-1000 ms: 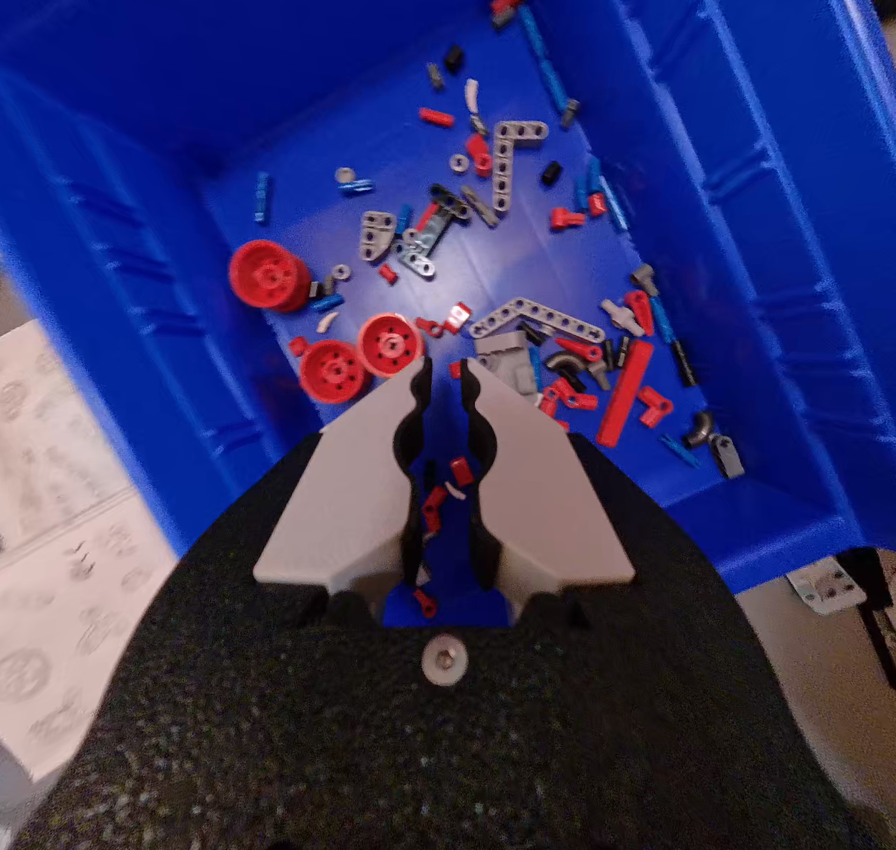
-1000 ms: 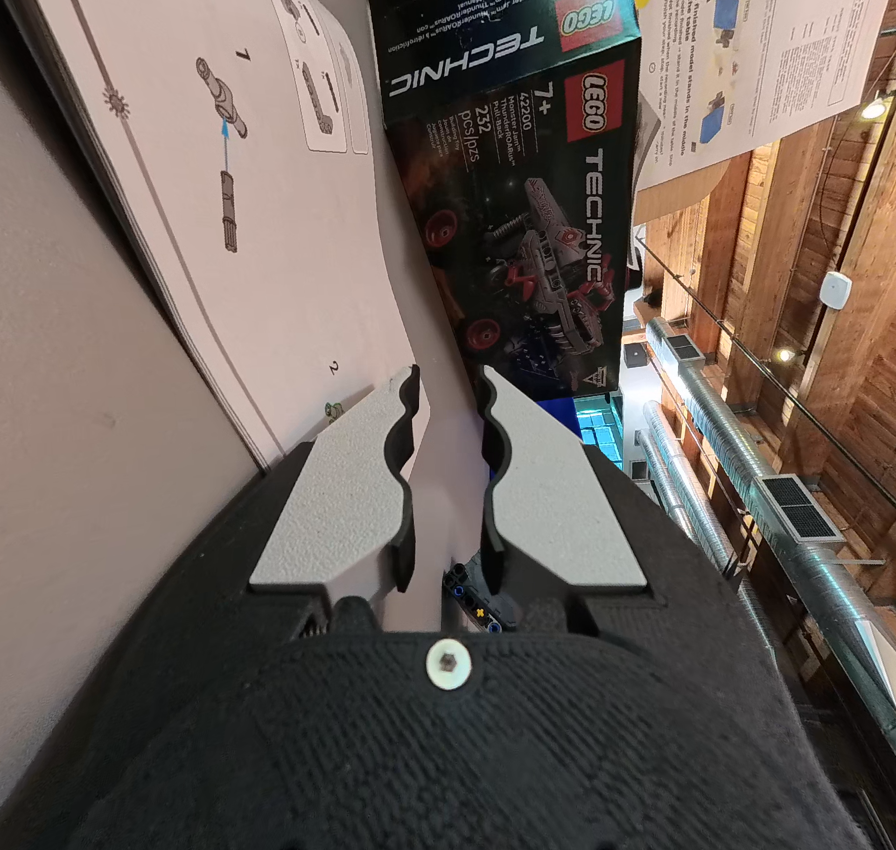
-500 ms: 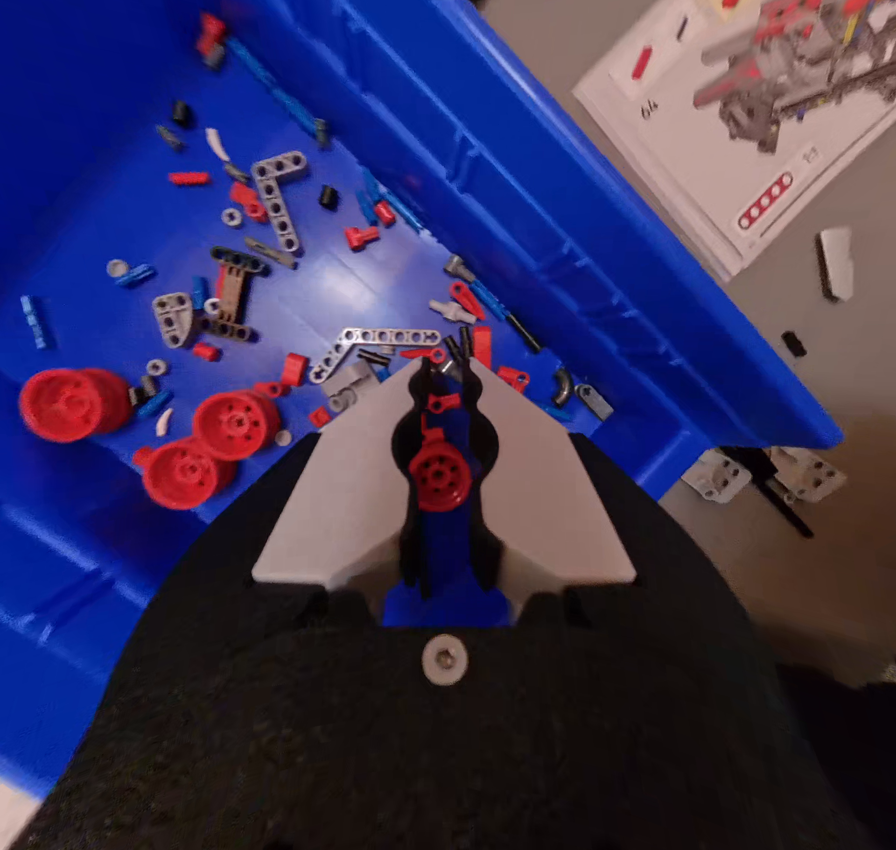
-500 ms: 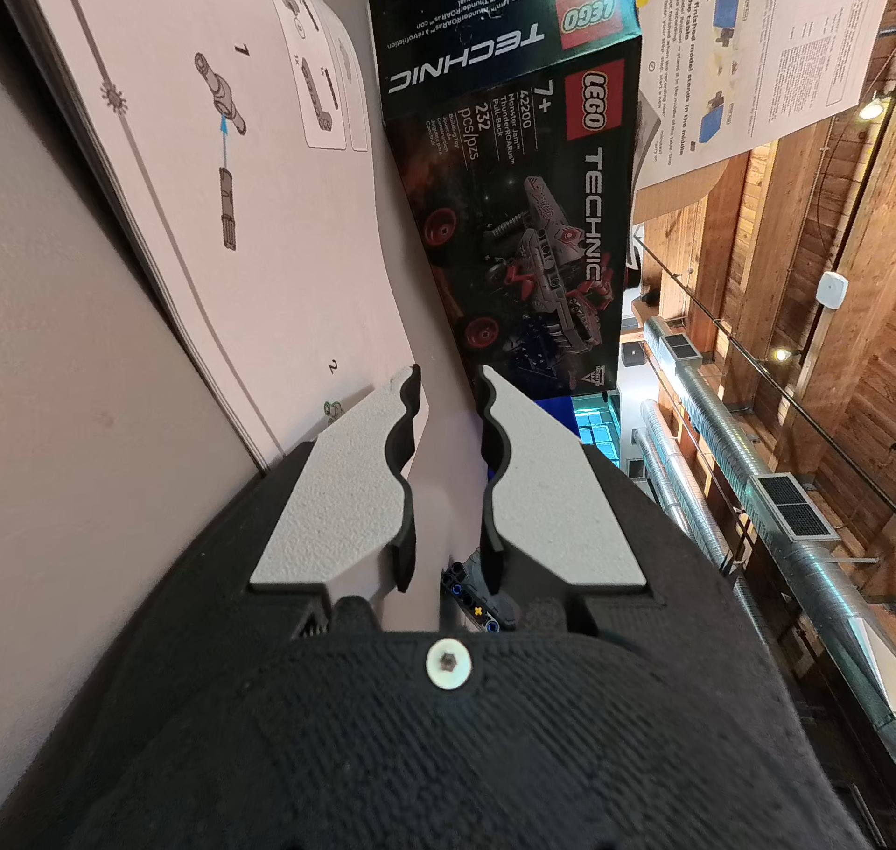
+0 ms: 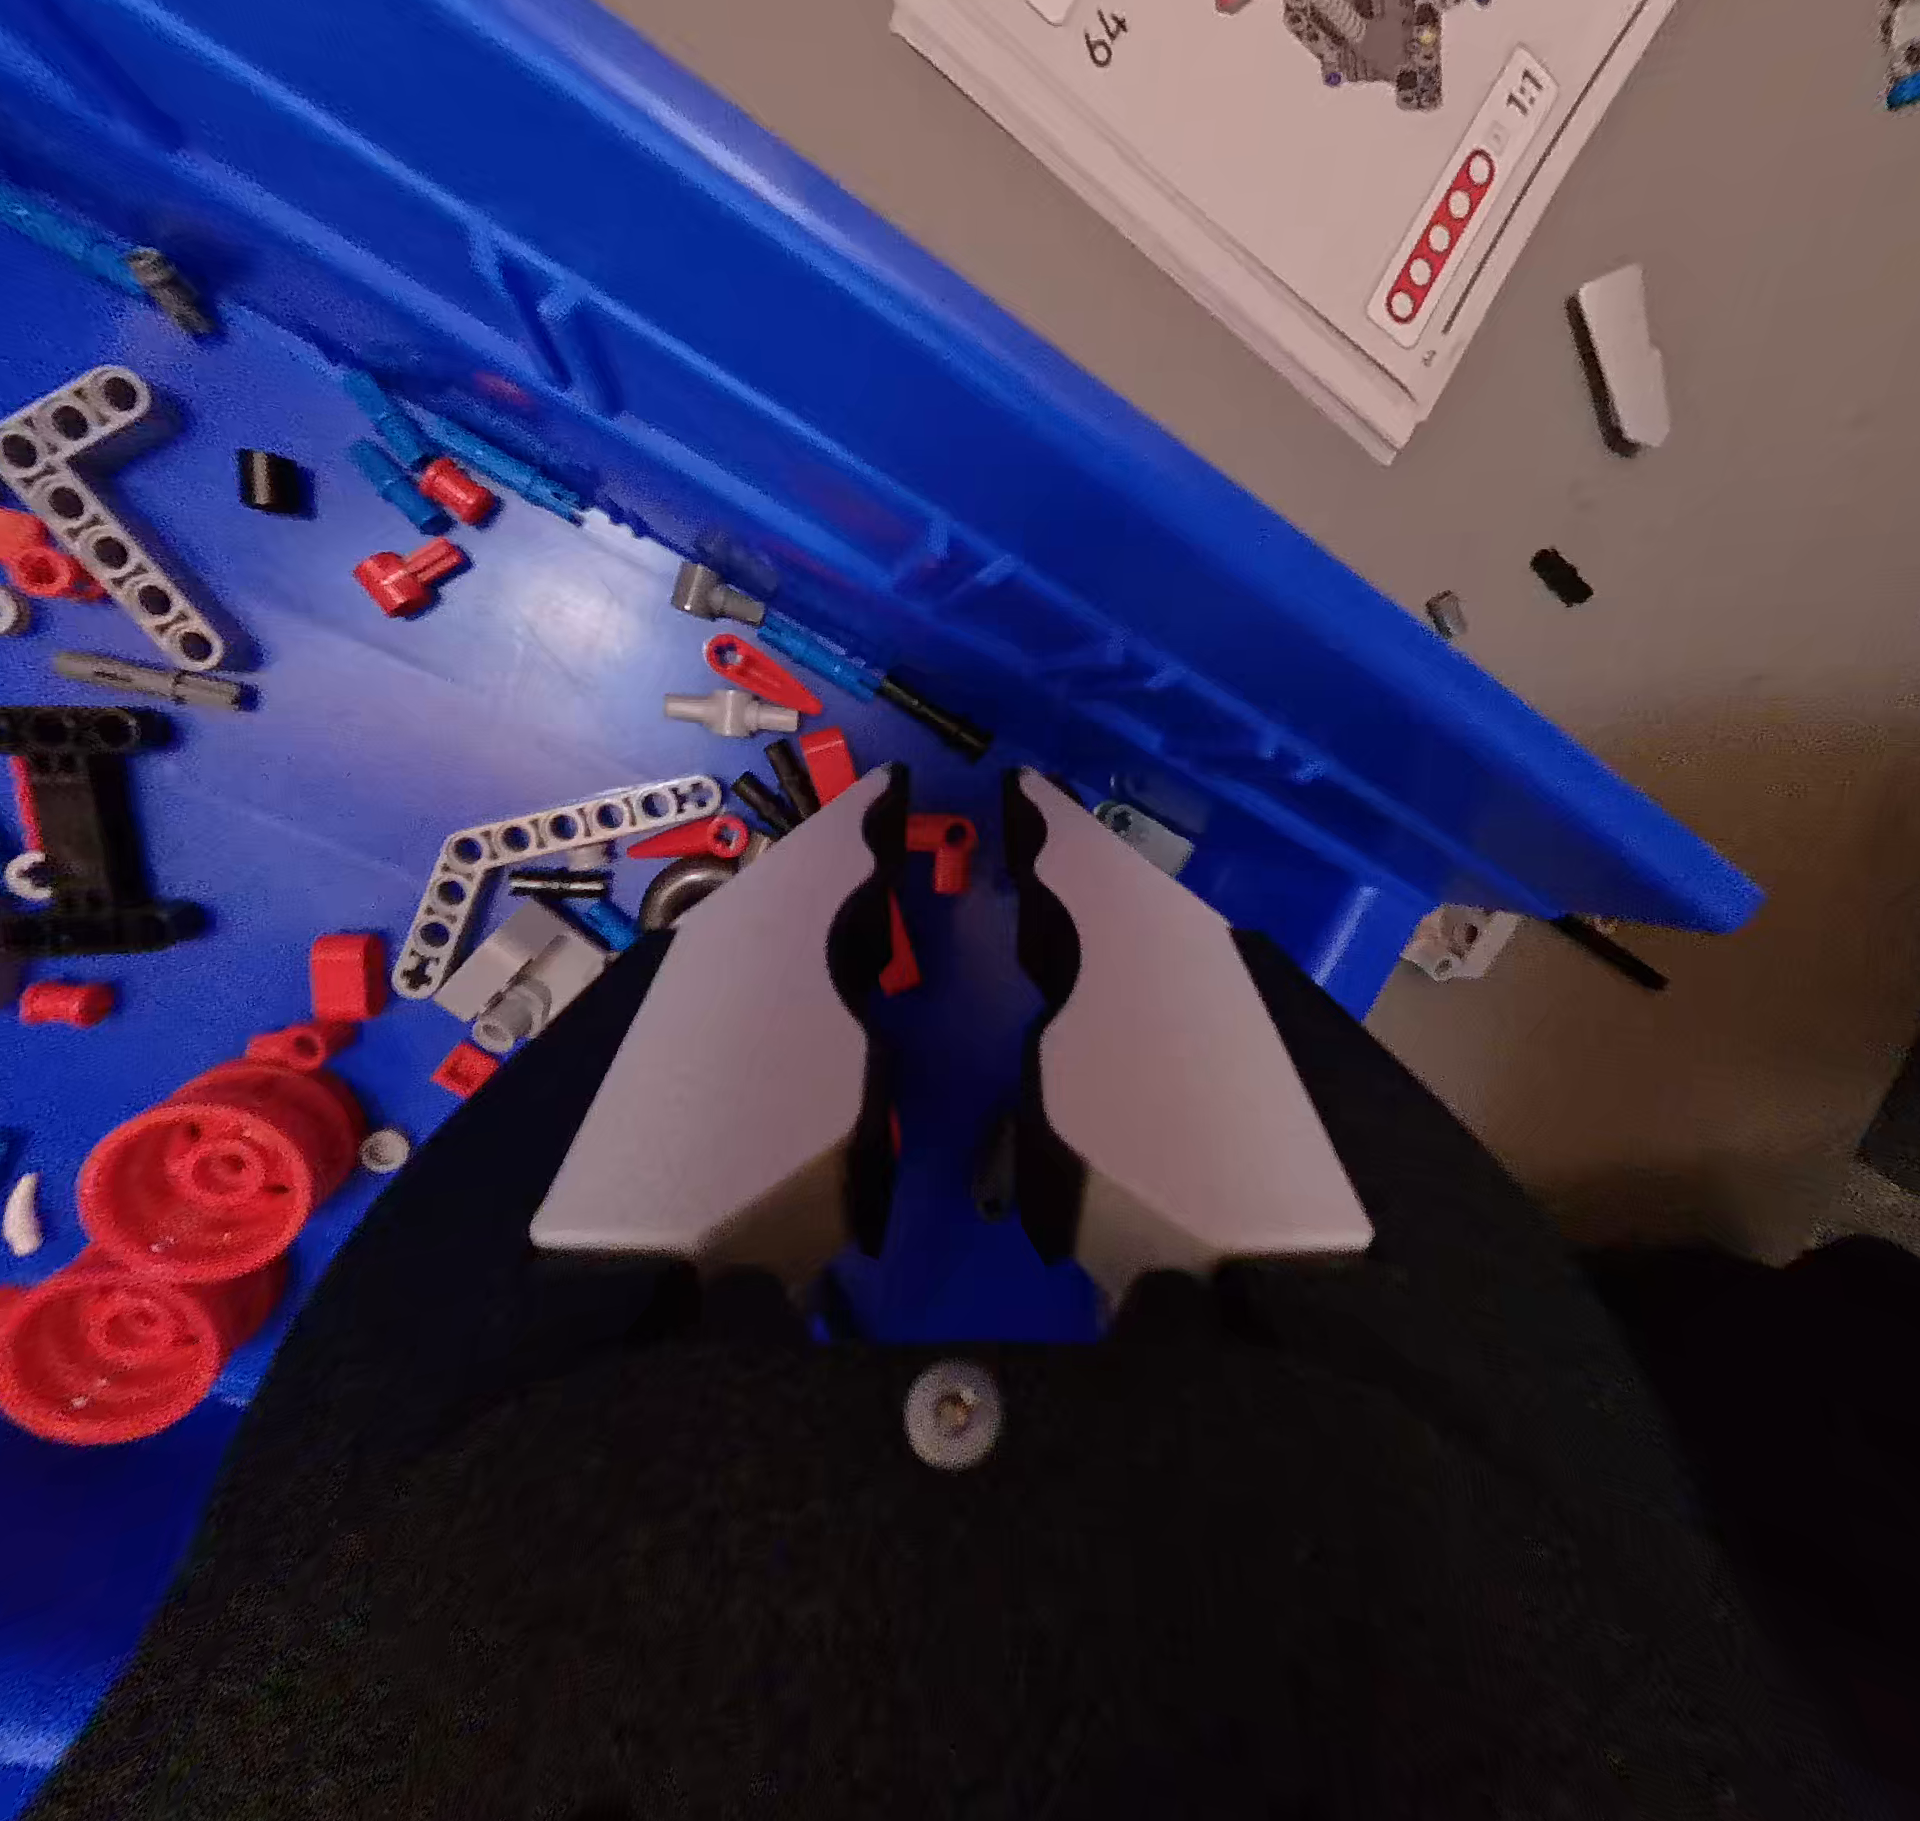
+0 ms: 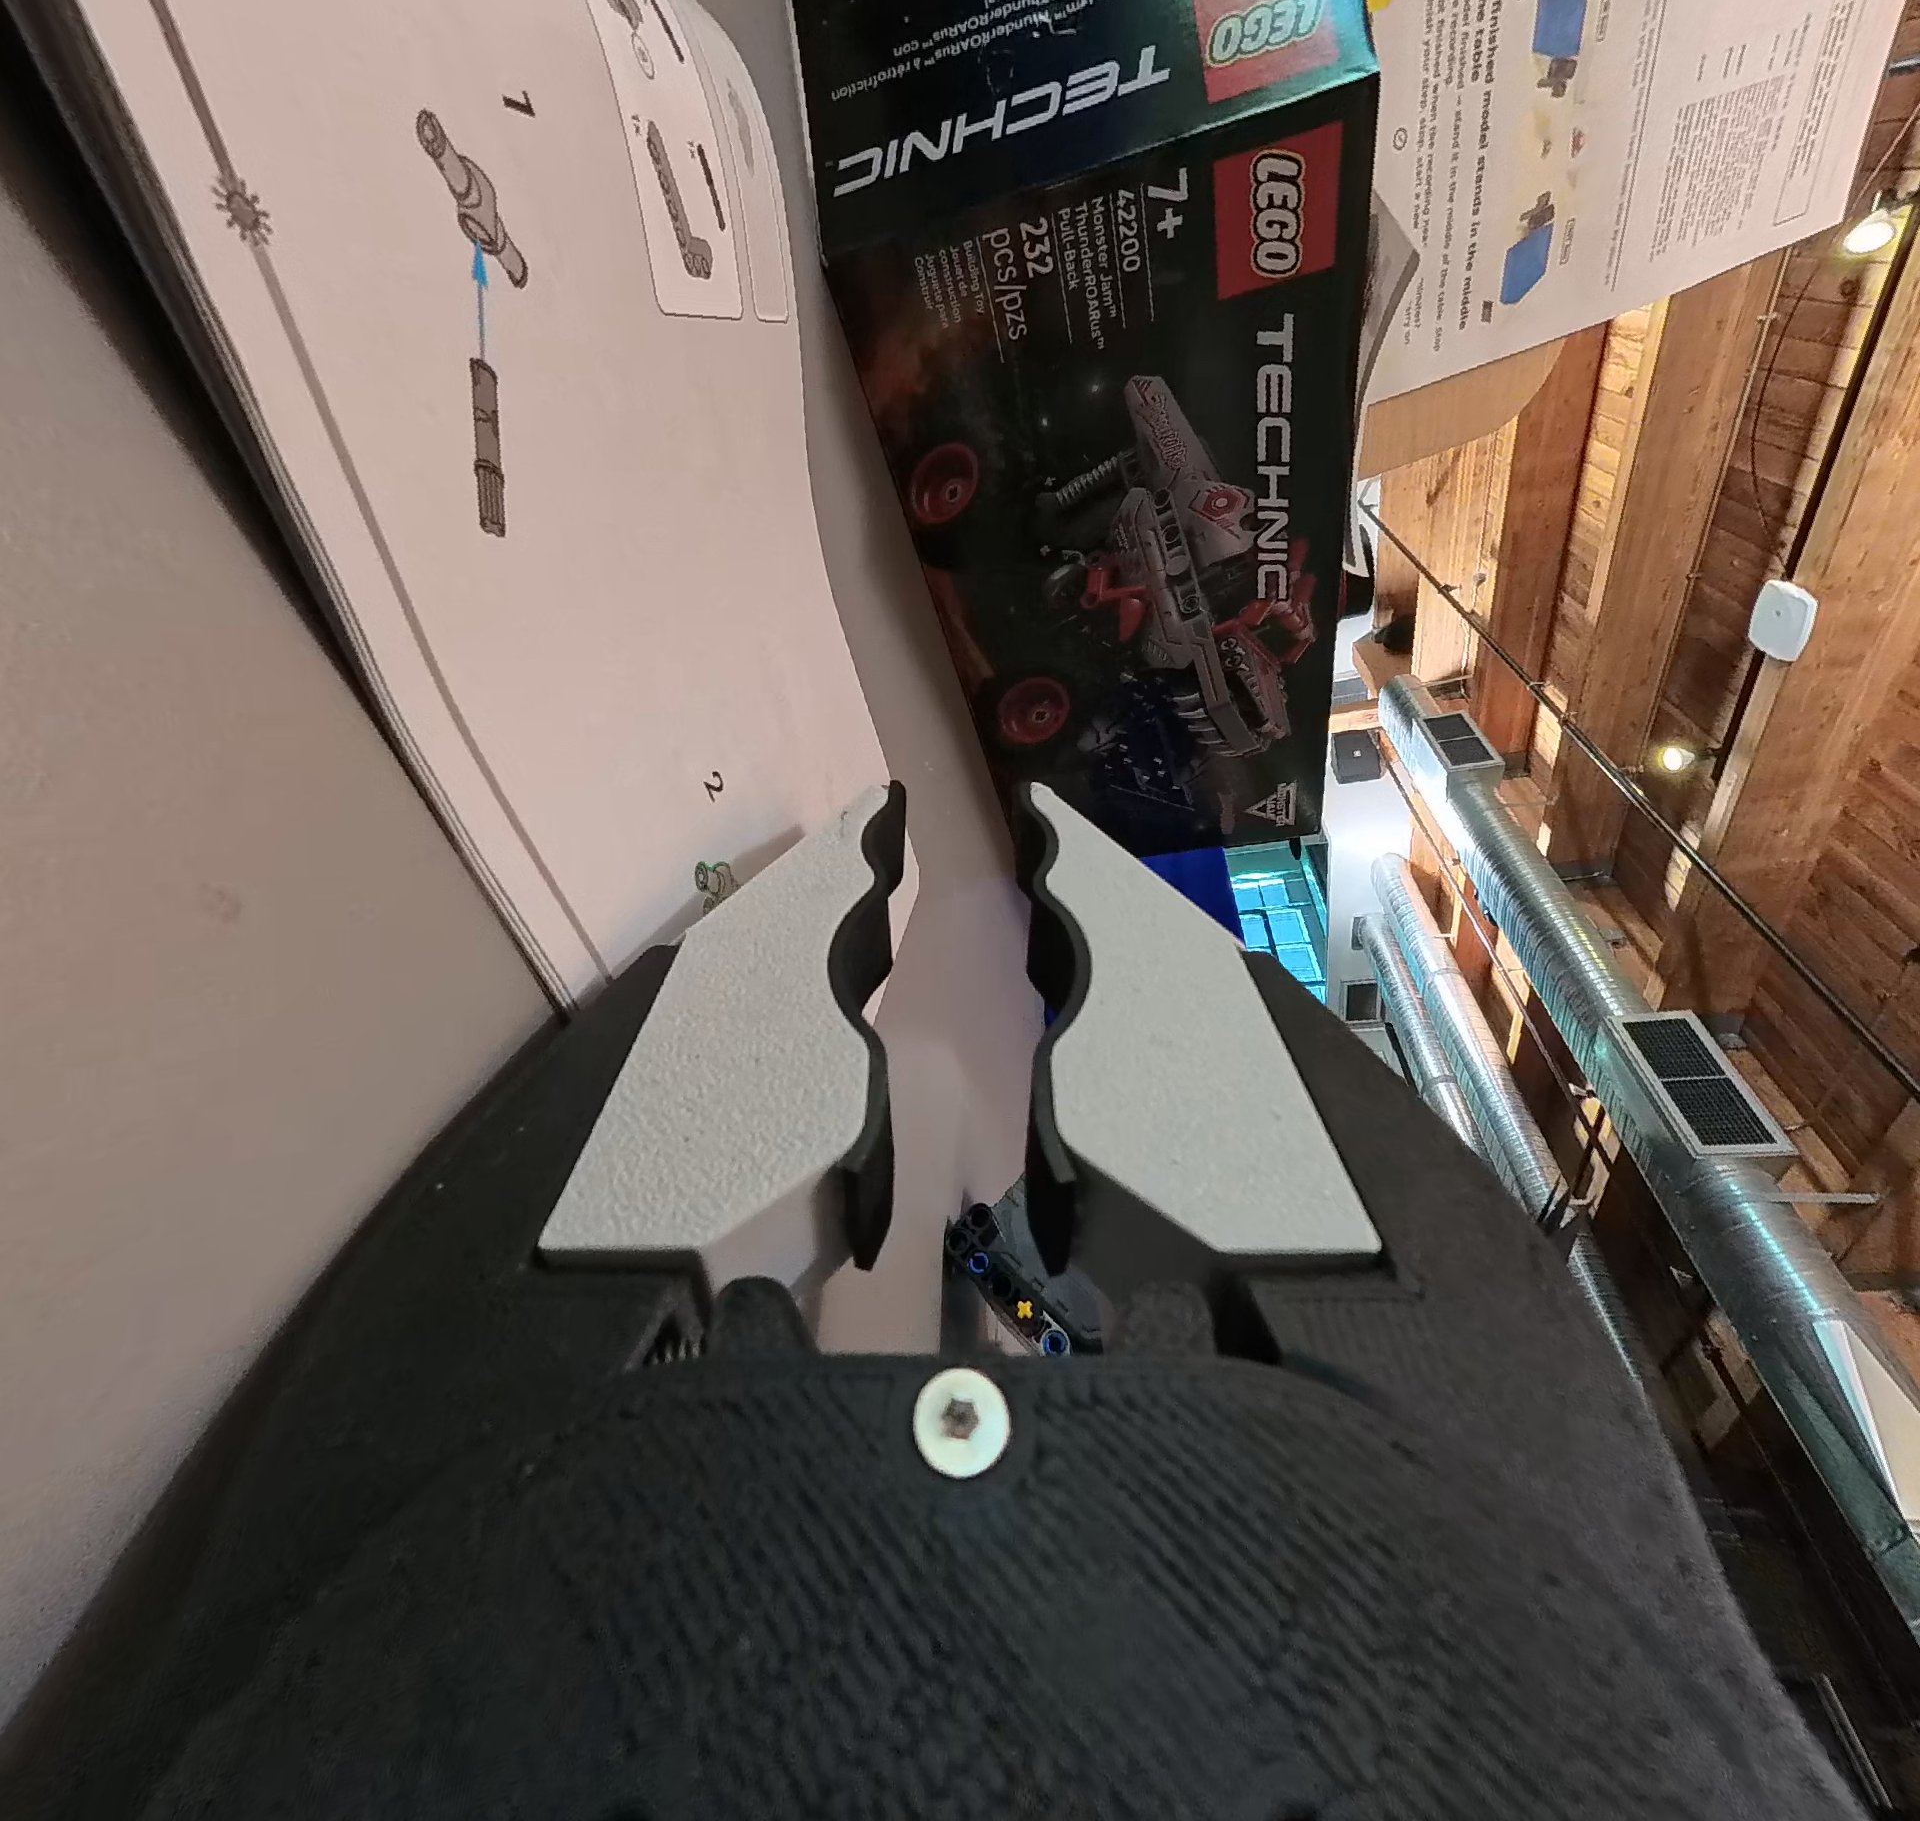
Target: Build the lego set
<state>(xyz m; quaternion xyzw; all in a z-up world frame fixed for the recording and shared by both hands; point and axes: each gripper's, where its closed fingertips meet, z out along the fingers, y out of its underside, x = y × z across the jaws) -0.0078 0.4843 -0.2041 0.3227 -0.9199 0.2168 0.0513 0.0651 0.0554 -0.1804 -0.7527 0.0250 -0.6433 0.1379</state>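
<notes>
A: Start close. What does the left gripper [image 5: 951,784] do?

B: It hangs over the near corner of the blue bin [image 5: 935,545], jaws a little apart, gripping nothing. Through the gap I see a small red connector [image 5: 943,844] and a thin red piece [image 5: 896,950] on the bin floor.

A: What else is in the bin?

B: Loose lego parts. Near the corner where the gripper hangs lie red wheels [image 5: 197,1189]; farther in, a bent grey beam [image 5: 540,862], a grey L-shaped beam [image 5: 99,514], a black frame piece [image 5: 83,836], and blue axles along the bin's far wall.

A: And outside the bin?

B: Beyond its far wall an open instruction booklet [image 5: 1299,140] lies on the table [image 5: 1714,628], with a grey-and-black panel piece [image 5: 1621,358] and two small dark bits between booklet and bin.

A: The right gripper [image 6: 961,805]?

B: Slightly spread, empty, low over the table. A dark partial build [image 6: 1013,1283] peeks out under its right finger. Ahead, an instruction page [image 6: 468,369] curls up, and the dark lego box [image 6: 1101,369] stands just beside it.
</notes>
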